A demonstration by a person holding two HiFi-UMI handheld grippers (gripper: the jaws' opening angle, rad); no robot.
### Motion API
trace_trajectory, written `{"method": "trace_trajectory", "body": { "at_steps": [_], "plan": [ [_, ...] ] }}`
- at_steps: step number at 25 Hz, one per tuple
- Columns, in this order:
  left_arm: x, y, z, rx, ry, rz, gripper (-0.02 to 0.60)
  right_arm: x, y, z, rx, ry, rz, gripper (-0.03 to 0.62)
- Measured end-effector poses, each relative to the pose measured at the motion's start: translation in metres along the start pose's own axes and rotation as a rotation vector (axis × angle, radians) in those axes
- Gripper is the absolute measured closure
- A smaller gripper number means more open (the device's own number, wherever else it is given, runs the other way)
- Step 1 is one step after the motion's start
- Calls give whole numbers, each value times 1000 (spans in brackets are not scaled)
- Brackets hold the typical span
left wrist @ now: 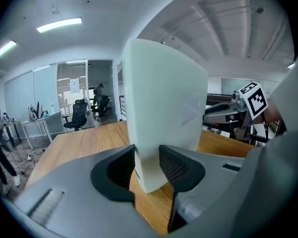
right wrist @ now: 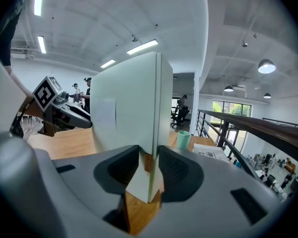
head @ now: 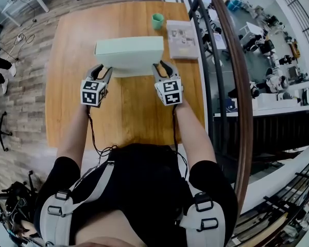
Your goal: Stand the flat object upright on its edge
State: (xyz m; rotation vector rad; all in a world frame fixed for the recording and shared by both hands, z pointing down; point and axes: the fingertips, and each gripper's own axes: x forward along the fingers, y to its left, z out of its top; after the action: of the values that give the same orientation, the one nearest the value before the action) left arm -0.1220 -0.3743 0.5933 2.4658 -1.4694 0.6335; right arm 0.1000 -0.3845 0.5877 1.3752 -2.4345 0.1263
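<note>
Print on the booklet point(head: 182, 37) was too small to be read. The box point(head: 130, 53) was partly covered by the left tool point(head: 105, 70) and right tool point(head: 160, 66).

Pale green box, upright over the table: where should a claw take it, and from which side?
At the lower end corners, one claw each, coming in low from the near side of the table. The pale green box is wide and upright but thin, so jaws can span only its thickness; the left claw and right claw pinch it that way.
</note>
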Motion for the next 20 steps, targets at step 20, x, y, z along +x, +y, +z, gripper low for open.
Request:
{"method": "trace_trajectory", "body": {
  "at_steps": [20],
  "plan": [
    [1, -1, -2, -4, 6, 31, 422, -1, -1, 4, 7, 17, -7, 465]
  ]
}}
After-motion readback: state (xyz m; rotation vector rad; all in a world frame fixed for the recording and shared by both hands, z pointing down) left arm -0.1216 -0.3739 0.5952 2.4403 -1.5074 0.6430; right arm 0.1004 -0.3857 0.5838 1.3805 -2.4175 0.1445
